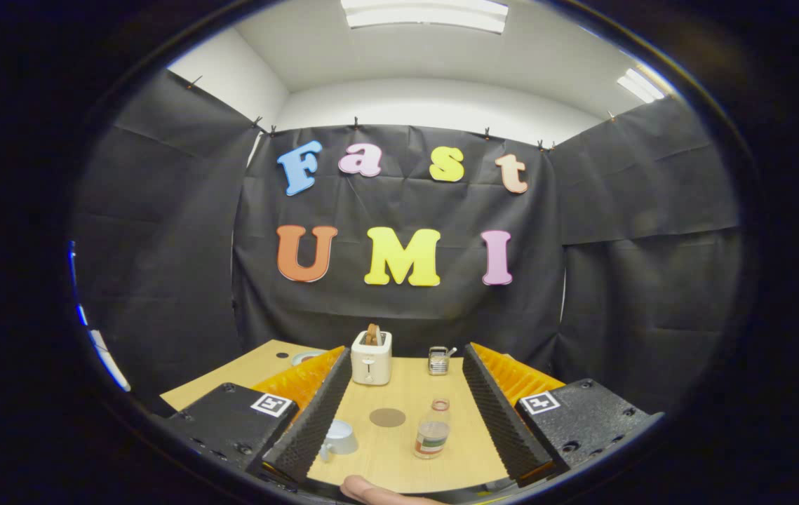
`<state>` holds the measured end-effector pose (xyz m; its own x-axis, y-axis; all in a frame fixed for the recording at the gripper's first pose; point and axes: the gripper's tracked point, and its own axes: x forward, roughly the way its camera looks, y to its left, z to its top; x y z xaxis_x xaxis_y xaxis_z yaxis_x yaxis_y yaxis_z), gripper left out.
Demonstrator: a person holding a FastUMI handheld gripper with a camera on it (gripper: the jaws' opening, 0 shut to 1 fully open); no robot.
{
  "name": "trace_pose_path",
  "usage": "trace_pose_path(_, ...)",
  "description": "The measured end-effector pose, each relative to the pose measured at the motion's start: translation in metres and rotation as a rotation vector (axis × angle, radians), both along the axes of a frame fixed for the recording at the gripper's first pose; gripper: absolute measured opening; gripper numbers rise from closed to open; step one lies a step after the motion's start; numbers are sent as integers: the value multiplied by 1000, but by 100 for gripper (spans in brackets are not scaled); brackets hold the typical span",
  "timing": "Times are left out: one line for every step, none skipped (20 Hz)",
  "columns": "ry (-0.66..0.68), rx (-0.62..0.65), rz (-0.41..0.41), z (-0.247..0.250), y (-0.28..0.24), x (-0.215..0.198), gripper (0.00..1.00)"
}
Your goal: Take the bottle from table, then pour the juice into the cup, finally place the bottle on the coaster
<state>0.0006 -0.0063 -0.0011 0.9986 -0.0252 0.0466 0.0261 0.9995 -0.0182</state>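
- The booth is hung with black cloth under a white ceiling with strip lights; a pale wooden table (399,456) fills the lower middle of the frame.
- At the table's far edge, just below centre, stands a white toaster (371,358) with a slice in its slot, and right of it a small metal rack-like item (438,360) too small to identify.
- The gripper (399,421) hangs above the near side of the table with its fingers spread wide, holding nothing; the ridged black pads (311,421) frame the scene at lower left and lower right.
- The bottle (433,429) stands upright between the fingers, right of centre and nearer the right finger, touching neither. It seems to hold a little liquid.
- The cup (339,438) sits close against the left finger's inner face, lower left of centre.
- The coaster (387,417), a brown round disc, lies bare between cup and bottle, slightly beyond them.
- A fingertip of the person's hand (364,489) shows at the bottom edge.
- By my reading nothing is done yet: the grasp, the pour and setting the bottle on the coaster all remain.
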Motion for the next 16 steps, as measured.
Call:
trace_pose_path(3, -6, -2, -5, 0, 1, 100)
trace_pose_path(6, -10, -3, -7, -1, 3, 100)
trace_pose_path(8, -11, -2, -10, 1, 6, 100)
trace_pose_path(11, -11, 3, -13, 2, 8, 100)
trace_pose_path(12, -14, 7, -17, 3, 10, 100)
trace_pose_path(15, -17, 7, -20, 2, 12, 100)
trace_pose_path(15, -19, 5, -24, 1, 14, 100)
trace_pose_path(15, -21, 3, -27, -1, 16, 100)
trace_pose_path(14, -22, -3, -29, -2, 19, 100)
trace_pose_path(11, -25, -9, -31, -5, 22, 100)
trace_pose_path(9, -26, -14, -34, -8, 25, 100)
trace_pose_path(8, -27, -18, -37, -10, 27, 100)
trace_pose_path(9, -27, -19, -40, -12, 30, 100)
trace_pose_path(14, -25, -21, -44, -14, 33, 100)
trace_pose_path(18, -21, -23, -49, -16, 35, 100)
trace_pose_path(22, -17, -23, -53, -18, 38, 100)
